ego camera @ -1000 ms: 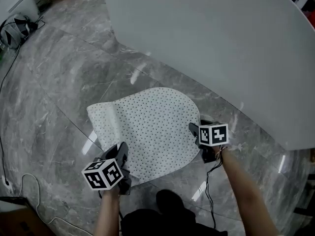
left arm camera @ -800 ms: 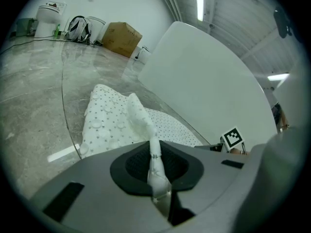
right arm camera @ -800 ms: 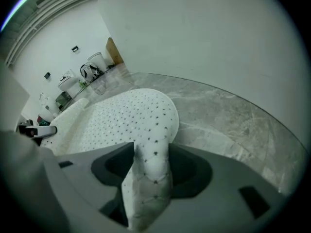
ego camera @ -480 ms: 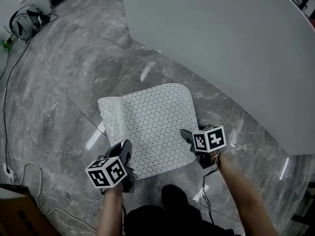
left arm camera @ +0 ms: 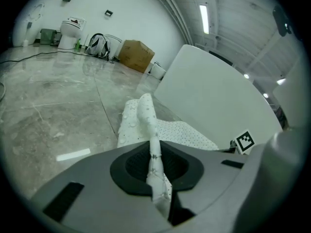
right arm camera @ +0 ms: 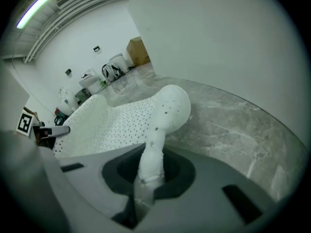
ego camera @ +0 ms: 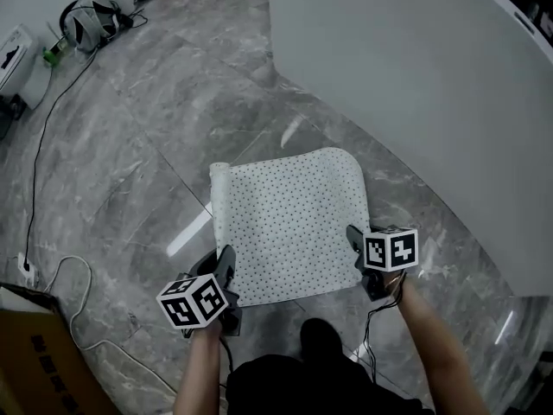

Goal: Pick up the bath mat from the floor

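The white bath mat [ego camera: 289,223] with black dots lies partly on the grey marble floor, its near edge lifted and its far end and left side curled over. My left gripper [ego camera: 226,264] is shut on the mat's near left corner; in the left gripper view the mat [left arm camera: 146,115] runs as a thin fold into the left gripper [left arm camera: 156,178]. My right gripper [ego camera: 355,237] holds the near right corner. Its jaws have just been closing, and in the right gripper view the mat [right arm camera: 167,106] is pinched in the right gripper [right arm camera: 146,178].
A big white curved wall [ego camera: 415,93] rises just beyond the mat on the right. A black cable [ego camera: 39,145] runs over the floor at left toward a cardboard box [ego camera: 34,366]. Headphones [ego camera: 91,20] lie far left. Another box [left arm camera: 136,55] stands by the back wall.
The mat's near edge has come up and toward me with both grippers. Its far rounded end has folded over. The right gripper, beside the edge before, is now closed on it.
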Demonstrator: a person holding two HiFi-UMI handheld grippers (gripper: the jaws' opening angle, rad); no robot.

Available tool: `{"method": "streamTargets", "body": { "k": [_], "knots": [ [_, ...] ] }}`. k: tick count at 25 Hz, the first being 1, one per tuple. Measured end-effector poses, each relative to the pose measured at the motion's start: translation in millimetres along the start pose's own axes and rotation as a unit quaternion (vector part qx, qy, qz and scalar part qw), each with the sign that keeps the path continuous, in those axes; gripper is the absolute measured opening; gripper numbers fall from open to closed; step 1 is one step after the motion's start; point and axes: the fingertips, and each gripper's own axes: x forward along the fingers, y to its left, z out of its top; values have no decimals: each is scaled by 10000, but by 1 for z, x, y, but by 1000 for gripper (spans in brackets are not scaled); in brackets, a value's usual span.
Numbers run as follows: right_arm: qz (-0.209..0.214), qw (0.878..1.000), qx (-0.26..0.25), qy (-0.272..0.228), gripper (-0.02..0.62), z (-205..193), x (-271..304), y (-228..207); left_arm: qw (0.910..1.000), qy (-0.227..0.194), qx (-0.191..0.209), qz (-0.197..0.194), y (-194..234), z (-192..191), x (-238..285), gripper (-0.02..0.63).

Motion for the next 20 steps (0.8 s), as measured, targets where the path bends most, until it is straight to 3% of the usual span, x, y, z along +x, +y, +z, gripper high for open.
{"method": "streamTargets", "body": {
  "k": [4, 9, 20],
  "knots": [
    [286, 9985, 432, -161, 29, 6, -13, 12, 9996, -236, -118, 80, 10, 11, -20, 37],
    [453, 9985, 171, -246, 29, 18, -27, 40, 9983, -477, -248, 232, 21, 27, -39, 31],
    [914, 9946, 267, -414, 29, 51, -63, 66, 9967, -620, -320, 411, 23, 56, -70, 28]
  ]
}}
